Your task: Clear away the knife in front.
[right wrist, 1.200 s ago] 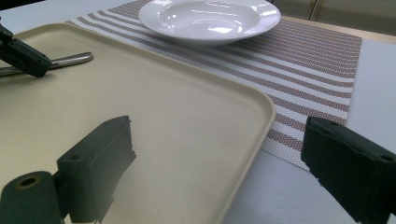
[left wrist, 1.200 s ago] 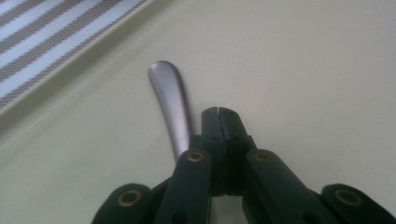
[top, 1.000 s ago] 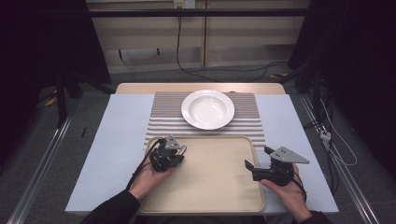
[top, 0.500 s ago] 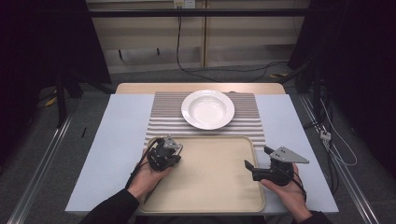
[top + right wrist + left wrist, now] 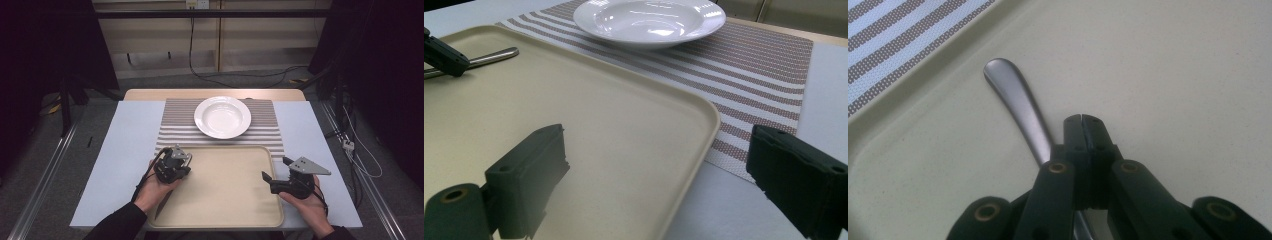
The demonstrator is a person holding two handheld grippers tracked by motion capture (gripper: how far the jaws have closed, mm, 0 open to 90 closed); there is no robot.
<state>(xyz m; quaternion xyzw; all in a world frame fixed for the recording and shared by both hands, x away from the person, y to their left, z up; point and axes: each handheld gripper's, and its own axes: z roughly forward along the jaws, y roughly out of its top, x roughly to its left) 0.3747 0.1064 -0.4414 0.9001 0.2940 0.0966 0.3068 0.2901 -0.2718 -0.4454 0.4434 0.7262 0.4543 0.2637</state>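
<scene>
In the high view the left tongs (image 5: 178, 161) sit at the lower left of the frame, over the upper left corner of the beige tray (image 5: 225, 210), held in a hand that comes in from the bottom edge. In the left gripper view the left tongs (image 5: 1081, 120) have their two black jaws pressed together with only a hairline seam between them and nothing pinched. A metal utensil handle (image 5: 1015, 102) lies flat on the tray just to the left of the jaws and passes under the tongs' body at the bottom of the frame; its rounded end points to the upper left, toward the tray's rim and the striped mat (image 5: 893, 45) beyond. Whether the jaws touch the handle cannot be told. The right tongs (image 5: 275, 170) are at the lower right of the high view, at the tray's right edge, pointing left. In the right gripper view the right tongs (image 5: 659, 165) are spread wide, one jaw over the tray (image 5: 589, 130) at the lower left and the other over the pale desk (image 5: 724, 215) at the lower right, with nothing between them. In that view the handle (image 5: 491, 56) shows at the upper left, and a white plate (image 5: 649, 20) rests on the striped mat (image 5: 749, 65) at the top.
</scene>
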